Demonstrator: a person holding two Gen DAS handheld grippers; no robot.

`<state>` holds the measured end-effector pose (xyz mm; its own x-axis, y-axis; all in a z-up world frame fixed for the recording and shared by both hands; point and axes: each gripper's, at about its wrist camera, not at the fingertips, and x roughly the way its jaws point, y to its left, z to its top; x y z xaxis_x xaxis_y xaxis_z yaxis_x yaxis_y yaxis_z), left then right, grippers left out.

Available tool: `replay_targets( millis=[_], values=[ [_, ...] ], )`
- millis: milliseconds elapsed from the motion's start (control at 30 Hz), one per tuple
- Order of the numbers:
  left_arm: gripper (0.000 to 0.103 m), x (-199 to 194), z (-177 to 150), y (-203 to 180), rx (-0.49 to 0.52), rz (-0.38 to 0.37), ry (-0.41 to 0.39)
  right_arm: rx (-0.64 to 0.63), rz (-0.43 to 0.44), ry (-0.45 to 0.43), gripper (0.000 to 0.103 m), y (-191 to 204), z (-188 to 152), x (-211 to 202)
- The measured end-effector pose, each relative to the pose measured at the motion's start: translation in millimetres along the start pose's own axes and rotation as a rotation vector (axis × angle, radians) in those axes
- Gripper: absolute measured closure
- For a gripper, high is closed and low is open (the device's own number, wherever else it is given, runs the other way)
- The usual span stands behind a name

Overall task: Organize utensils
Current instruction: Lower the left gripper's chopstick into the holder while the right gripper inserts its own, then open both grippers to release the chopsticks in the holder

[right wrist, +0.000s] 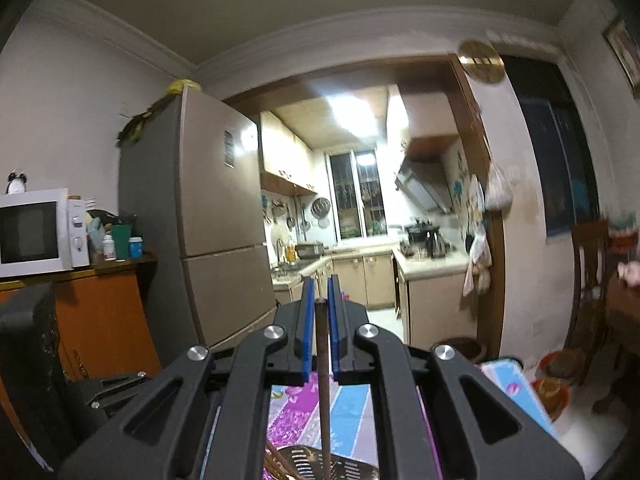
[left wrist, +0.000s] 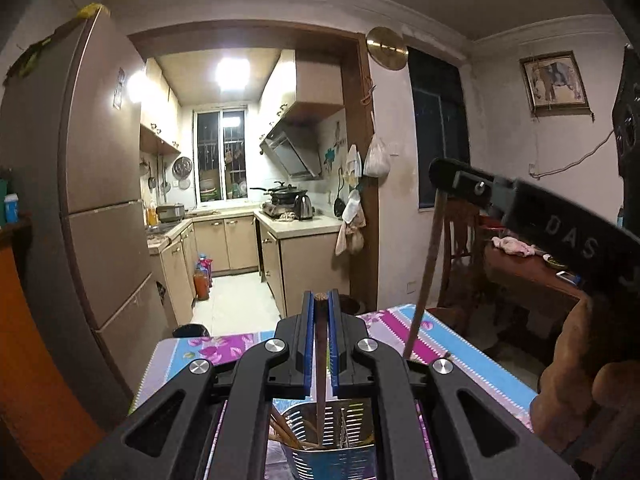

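The left gripper (left wrist: 321,300) was pinching a dark chopstick (left wrist: 320,360) between its blue pads (left wrist: 308,340), the stick standing upright with its top end level with the fingertips. The lower end of that chopstick reached down into a perforated metal holder (left wrist: 340,428) directly below the gripper. Several more chopsticks (left wrist: 282,430) leaned inside the left part of the holder. The holder stood on a tabletop (left wrist: 460,348) covered with a floral pink, blue and white cloth. The right gripper (left wrist: 452,178) appeared in the left wrist view at the right, above the tabletop, pinching a second chopstick (left wrist: 426,276) that hung tilted, its lower tip just above the cloth and to the right of the holder. In the right wrist view, the right gripper (right wrist: 320,300) was closed on that chopstick (right wrist: 323,380) between its pads (right wrist: 307,336), and the stick pointed down toward the holder rim (right wrist: 320,464) at the bottom edge. Part of the left gripper (right wrist: 112,392) showed at the left. A fridge (right wrist: 216,216) stood far behind.
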<state>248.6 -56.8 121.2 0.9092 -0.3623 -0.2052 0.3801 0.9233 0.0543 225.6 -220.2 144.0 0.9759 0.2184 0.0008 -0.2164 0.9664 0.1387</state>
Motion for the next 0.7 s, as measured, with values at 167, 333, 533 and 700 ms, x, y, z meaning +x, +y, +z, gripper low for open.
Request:
replay_targets(
  millis=[167,333,533,700],
  values=[
    [0.095,26.9,-28.4,6.7,-0.008,0.016,0.025,0.048,-0.029,0.077,0.098,-12.5,-40.6,27.1],
    [0.095,35.6,-55.8,15.5,-0.032,0.023,0.065,0.069,-0.035,0.167,0.098,-14.8,-79.2,42.1],
    [0.095,21.2,-50.4,21.2,-0.046,0.037,0.028,0.054,-0.053,0.162,0.091,-13.1,-73.6,28.9],
    [0.095,-26.7,-27.6,24.4,-0.034,0.072,-0.078,0.008,-0.072,0.061,0.091,-26.3,-30.6,-18.8]
  ],
)
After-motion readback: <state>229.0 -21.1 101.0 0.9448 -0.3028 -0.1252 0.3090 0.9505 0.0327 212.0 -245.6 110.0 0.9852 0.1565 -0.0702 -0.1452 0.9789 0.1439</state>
